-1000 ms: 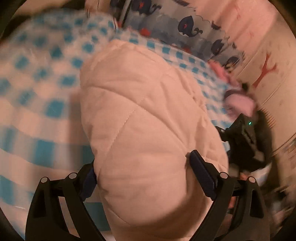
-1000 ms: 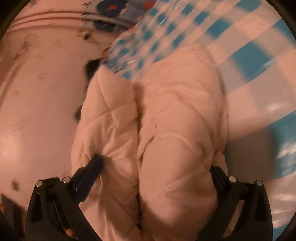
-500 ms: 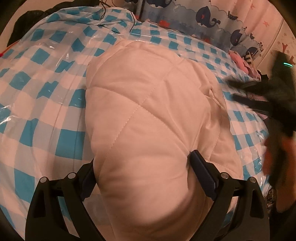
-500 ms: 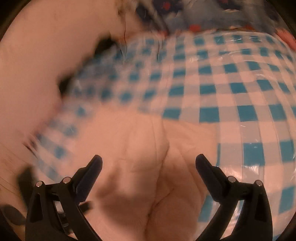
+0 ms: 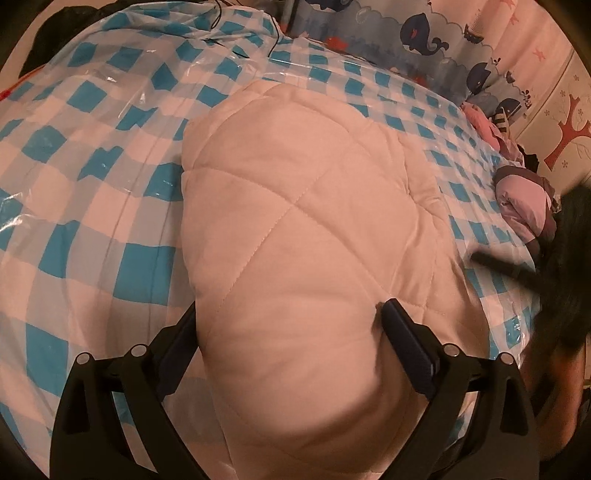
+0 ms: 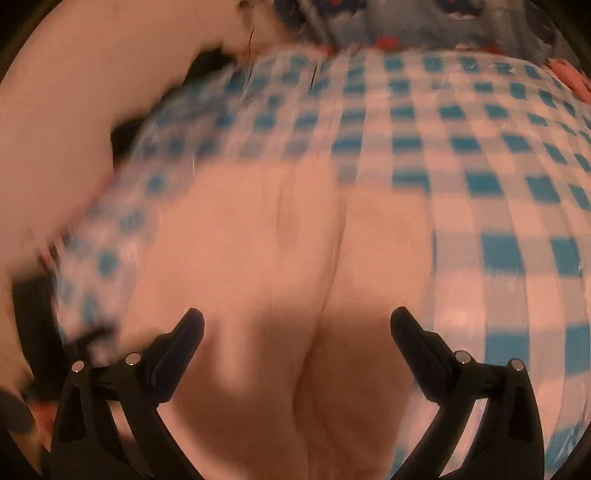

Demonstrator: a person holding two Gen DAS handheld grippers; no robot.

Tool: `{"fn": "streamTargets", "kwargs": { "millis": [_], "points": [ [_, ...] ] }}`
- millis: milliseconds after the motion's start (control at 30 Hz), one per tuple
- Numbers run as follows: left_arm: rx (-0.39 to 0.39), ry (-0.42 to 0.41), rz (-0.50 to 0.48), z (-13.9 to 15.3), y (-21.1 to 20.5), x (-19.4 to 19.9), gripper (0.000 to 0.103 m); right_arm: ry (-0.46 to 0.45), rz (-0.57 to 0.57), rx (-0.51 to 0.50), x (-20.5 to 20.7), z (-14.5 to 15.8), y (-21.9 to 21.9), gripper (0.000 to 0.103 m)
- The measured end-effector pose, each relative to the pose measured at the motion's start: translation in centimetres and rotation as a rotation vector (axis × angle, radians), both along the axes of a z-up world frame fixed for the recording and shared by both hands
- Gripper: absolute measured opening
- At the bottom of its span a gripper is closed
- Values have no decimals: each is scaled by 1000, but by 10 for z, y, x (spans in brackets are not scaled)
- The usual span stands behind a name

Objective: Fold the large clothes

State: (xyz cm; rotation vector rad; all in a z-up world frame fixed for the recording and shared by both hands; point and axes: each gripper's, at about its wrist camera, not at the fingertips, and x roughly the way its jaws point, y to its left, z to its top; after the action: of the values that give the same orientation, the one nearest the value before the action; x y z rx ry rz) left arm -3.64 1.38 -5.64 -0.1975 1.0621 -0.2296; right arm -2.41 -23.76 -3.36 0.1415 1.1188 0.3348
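Note:
A pale pink quilted padded garment [image 5: 295, 229] lies folded in a thick bundle on the blue-and-white checked table cover [image 5: 92, 177]. My left gripper [image 5: 288, 314] has its jaws spread wide, with the bundle's near end bulging between them and the fingers pressing its sides. In the right wrist view, which is blurred, the same garment [image 6: 295, 258] lies below my right gripper [image 6: 295, 328], whose jaws stand wide apart and hold nothing. The right gripper also shows as a dark blurred shape at the right edge of the left wrist view [image 5: 554, 266].
A folded pink and lilac garment [image 5: 524, 206] lies at the table's right end. A whale-print curtain [image 5: 424, 33] hangs behind the table. A dark item [image 5: 55, 33] sits at the far left corner. A pale floor [image 6: 55, 129] shows left of the table.
The bundle came down onto the table. My right gripper let go of the bundle, opened and pulled back above it. My left gripper stayed on the bundle's near end.

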Motion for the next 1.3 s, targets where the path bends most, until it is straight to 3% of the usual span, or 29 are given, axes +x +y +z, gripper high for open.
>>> {"fn": "streamTargets", "kwargs": {
  "millis": [33,133,267,333,400,467,533,633,800,867,1067,1300],
  "points": [
    [9,12,-9,-1,-2,-1,91,13,12,-28,1,-14,6,98],
    [72,-41,-5,5,-9,-13,91,74,-44,102,5,-39,-13,98],
    [194,-173,12,32,-16,-40,91,-47,-69,42,-23,9,-5,97],
    [195,-198,17,41,-15,-46,92,-136,-83,30,-46,31,-2,97],
    [181,-204,23,45,-15,-49,92,-156,-104,-38,-60,30,4,97],
    [188,-196,25,44,-16,-48,92,-59,-72,-70,-44,-1,10,98],
    [192,-190,28,44,-17,-48,92,25,-77,-7,-33,-24,3,98],
    [208,-202,25,45,-20,-52,92,41,-106,0,-37,-14,-5,97],
    [266,-242,22,47,-28,-59,92,-180,-134,-3,-56,54,-4,97],
    [261,-241,21,48,-29,-59,92,-214,-138,-9,-50,68,2,97],
    [233,-264,34,59,-29,-66,92,-219,-123,-46,-49,71,27,97],
    [259,-229,33,58,-30,-67,93,-227,-245,-38,-65,65,5,97]
  ]
}}
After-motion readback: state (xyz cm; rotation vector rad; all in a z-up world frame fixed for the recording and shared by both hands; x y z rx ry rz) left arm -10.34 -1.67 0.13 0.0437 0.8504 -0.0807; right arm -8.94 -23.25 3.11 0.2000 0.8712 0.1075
